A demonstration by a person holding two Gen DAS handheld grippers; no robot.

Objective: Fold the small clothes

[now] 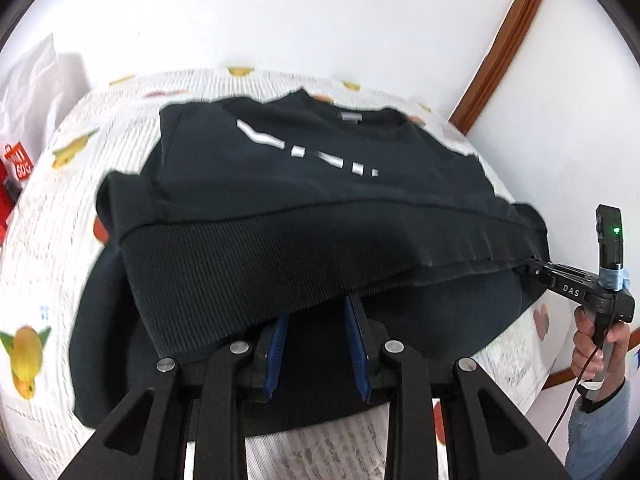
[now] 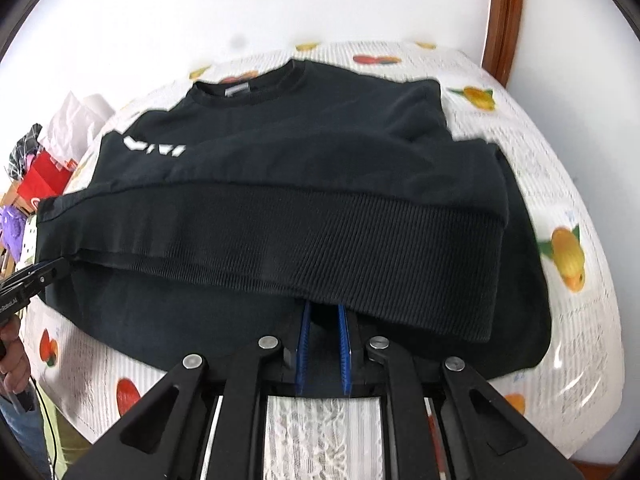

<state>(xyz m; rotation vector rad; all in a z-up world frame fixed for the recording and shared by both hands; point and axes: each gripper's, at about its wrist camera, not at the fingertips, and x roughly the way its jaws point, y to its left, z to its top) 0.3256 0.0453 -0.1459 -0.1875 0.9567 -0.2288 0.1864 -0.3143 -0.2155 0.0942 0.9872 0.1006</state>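
Observation:
A black sweatshirt [image 1: 320, 184] with white chest print lies on a round table [image 1: 48, 248], collar at the far side. Its ribbed hem [image 1: 280, 252] is raised off the cloth and doubled back toward the chest. My left gripper [image 1: 316, 304] is shut on the hem, blue pads [image 1: 278, 344] showing, tips hidden under the rib. My right gripper [image 1: 524, 270] pinches the hem's right end. In the right wrist view the same sweatshirt [image 2: 320, 152] has its hem [image 2: 320, 232] clamped by my right gripper [image 2: 322, 308]. There my left gripper [image 2: 60, 265] grips the hem's left end.
The tablecloth [image 2: 560, 160] is white with fruit prints. Red and white bags [image 1: 16, 176] and mixed clutter [image 2: 44, 176] sit past the table's left side. A white wall and a wooden frame [image 1: 504, 40] stand behind. A hand [image 1: 596, 352] holds the right gripper's handle.

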